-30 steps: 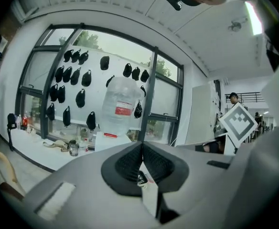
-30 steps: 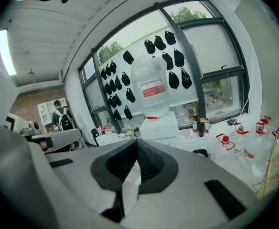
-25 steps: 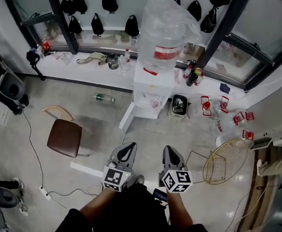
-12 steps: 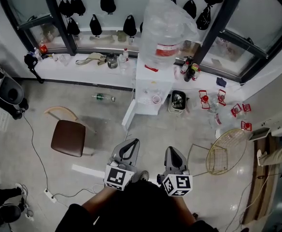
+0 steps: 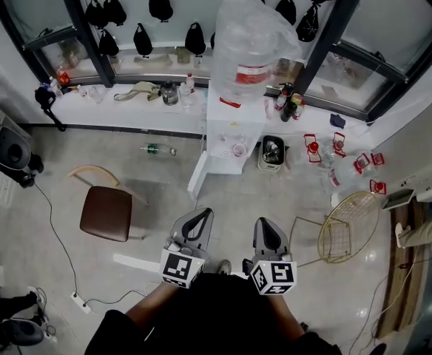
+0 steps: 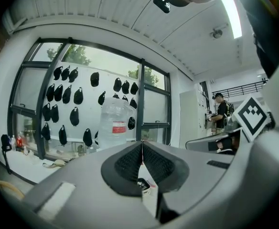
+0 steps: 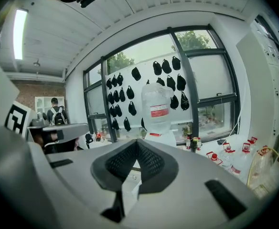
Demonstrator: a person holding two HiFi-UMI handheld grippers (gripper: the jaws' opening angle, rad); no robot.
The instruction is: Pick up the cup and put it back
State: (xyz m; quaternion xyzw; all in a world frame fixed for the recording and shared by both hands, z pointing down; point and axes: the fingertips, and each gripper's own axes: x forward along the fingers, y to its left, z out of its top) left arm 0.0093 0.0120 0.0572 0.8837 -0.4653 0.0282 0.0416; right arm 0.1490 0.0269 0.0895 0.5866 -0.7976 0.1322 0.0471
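Observation:
A small pale cup (image 5: 238, 150) stands in the tap recess of the white water dispenser (image 5: 231, 120), under a big clear water bottle (image 5: 251, 39), far ahead of both grippers. My left gripper (image 5: 200, 216) and right gripper (image 5: 265, 225) are held side by side low in the head view, over bare floor, pointing at the dispenser. Both are shut with nothing between the pads. In the left gripper view the jaws (image 6: 142, 149) meet in a closed line below the bottle (image 6: 114, 125). The right gripper view shows the same closed line (image 7: 136, 145) under the bottle (image 7: 157, 109).
A brown chair (image 5: 106, 211) stands on the left and a round wire chair (image 5: 347, 237) on the right. A bin (image 5: 273, 152) and red-capped bottles (image 5: 336, 152) sit beside the dispenser. A green bottle (image 5: 155, 151) and cables (image 5: 57, 231) lie on the floor. A person (image 5: 425, 231) is at the right edge.
Both grippers have risen a little and edged forward together. Their jaws stayed shut. The head view has shifted slightly, so the dispenser sits a bit higher in the picture.

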